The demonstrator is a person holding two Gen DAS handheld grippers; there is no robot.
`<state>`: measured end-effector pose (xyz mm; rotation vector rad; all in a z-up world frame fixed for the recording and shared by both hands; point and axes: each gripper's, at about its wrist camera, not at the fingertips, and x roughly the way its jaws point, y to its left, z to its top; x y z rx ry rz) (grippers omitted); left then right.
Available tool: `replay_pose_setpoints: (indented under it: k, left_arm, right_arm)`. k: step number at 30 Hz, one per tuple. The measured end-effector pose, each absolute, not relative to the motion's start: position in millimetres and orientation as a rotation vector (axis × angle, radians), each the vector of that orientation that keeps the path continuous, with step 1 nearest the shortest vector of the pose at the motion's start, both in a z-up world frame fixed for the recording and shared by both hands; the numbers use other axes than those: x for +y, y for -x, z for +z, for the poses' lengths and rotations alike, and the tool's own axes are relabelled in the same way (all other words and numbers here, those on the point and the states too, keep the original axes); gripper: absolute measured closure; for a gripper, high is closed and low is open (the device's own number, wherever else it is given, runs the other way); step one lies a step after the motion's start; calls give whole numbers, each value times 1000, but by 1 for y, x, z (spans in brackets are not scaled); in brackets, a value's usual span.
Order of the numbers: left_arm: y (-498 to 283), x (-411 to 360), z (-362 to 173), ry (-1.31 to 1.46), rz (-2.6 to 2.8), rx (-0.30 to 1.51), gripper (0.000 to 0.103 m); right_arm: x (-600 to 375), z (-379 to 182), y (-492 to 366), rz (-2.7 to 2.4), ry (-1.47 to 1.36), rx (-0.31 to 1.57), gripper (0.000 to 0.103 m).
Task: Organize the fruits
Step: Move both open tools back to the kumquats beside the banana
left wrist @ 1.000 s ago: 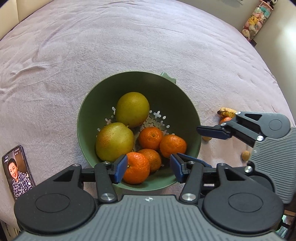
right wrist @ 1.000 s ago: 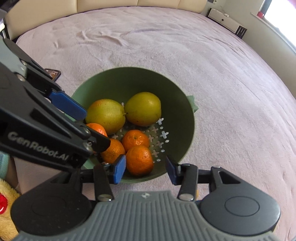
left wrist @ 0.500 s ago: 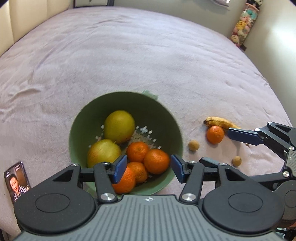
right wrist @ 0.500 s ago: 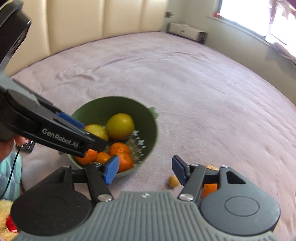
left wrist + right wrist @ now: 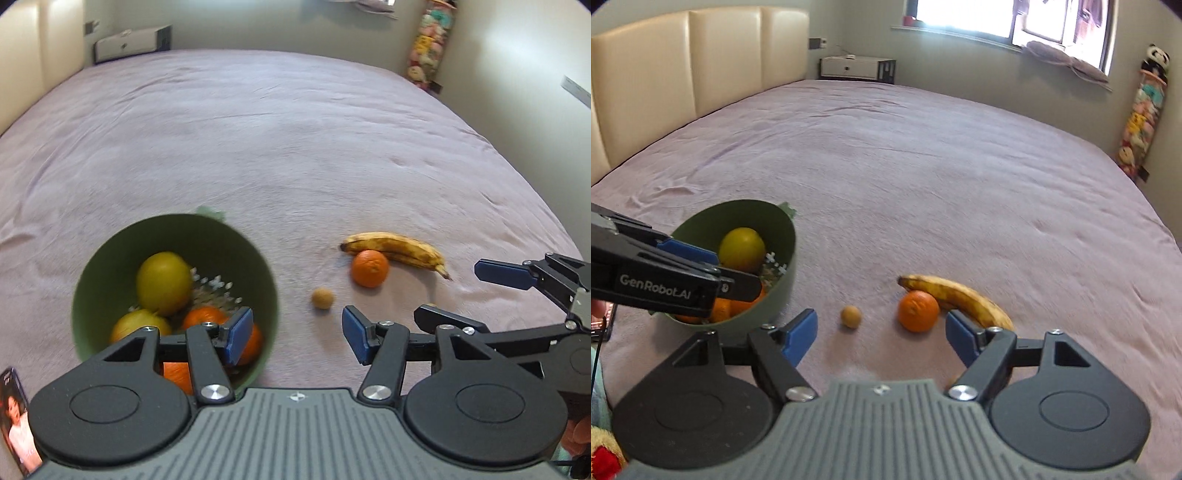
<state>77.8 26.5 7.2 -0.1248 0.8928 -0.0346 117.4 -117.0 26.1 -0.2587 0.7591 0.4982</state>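
Left wrist view: your left claw (image 5: 293, 338) has just been opening; wide, nothing between its pads.
Right claw (image 5: 881, 338): yours, also just opening; wide and empty.
Bowl (image 5: 110, 266): on the bed (image 5: 295, 147), holding pears and oranges.
Loose fruit: orange (image 5: 918, 311) touching the banana (image 5: 956, 297); small brown fruit (image 5: 851, 316) near.

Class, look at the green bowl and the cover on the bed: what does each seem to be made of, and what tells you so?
Bowl: probably moulded plastic, matt green; it has a thin, even wall, a dull sheen and cross-shaped drain holes cut in the base.
Bed cover: soft woven or fleecy fabric, mauve, matt; it shows shallow wrinkles and a faint nap, with no shine. The exact fibre cannot be told.
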Motion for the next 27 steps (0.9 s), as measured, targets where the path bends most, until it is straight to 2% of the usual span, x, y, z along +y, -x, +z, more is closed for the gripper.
replay_pose_setpoints:
  k: [3, 18, 23, 27]
  left_arm:
    - [-79, 12, 2, 91, -58, 881, 36]
    - [-95, -22, -19, 79, -107, 830, 36]
    - [-106, -28, -30, 103, -142, 857, 36]
    - [-114, -32, -35, 90, -148, 851, 37]
  right_arm:
    - [-129, 19, -120, 460, 239, 770, 25]
    - [-166, -27, -135, 328, 168, 847, 26]
    - [-170, -41, -147, 317, 154, 878, 42]
    - [-174, -52, -160, 319, 105, 909, 50]
